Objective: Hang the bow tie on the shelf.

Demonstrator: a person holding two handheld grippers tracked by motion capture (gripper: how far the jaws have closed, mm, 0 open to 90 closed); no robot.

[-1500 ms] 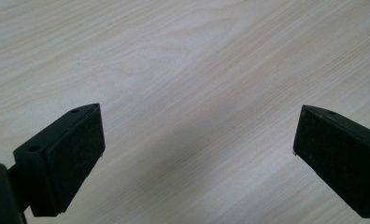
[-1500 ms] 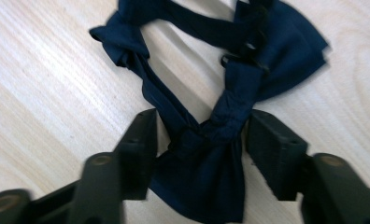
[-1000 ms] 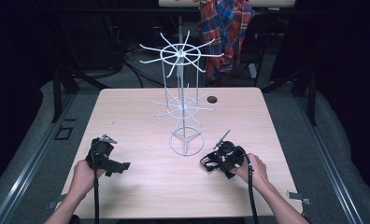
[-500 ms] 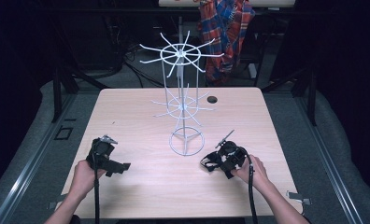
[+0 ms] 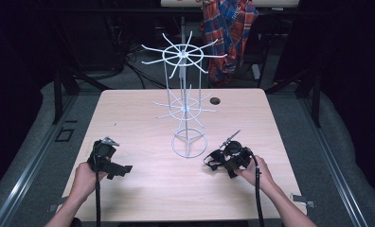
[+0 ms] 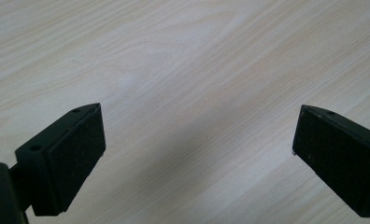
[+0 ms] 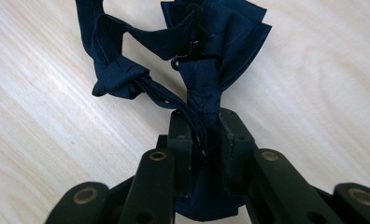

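Since a second ago the right gripper (image 5: 213, 161) barely shifts on the table (image 5: 143, 113), but its jaws have just been closing and now they pinch the dark blue bow tie (image 7: 206, 60) at its knot. In the right gripper view the two black jaws press in from either side of the tie's middle, the pleated wings fan out beyond the jaw tips, and the strap (image 7: 117, 77) loops away to the left of that view and lies on the pale wood. A small black hook (image 7: 188, 46) sits on top of the fabric.

From the high view, the tie (image 5: 217, 160) is a dark bundle at the front of the right gripper, low on the right half of the table, just beside the round base of the white wire display stand (image 5: 185, 101) yet apart from it. The person's right hand (image 5: 256, 171) wraps the gripper's body.

Over on the other side, the left gripper (image 5: 124, 169) rests near the table's front left, held in the left hand (image 5: 84, 178), same spot as before. Its own view shows the jaws spread wide with bare wood between them, nothing caught
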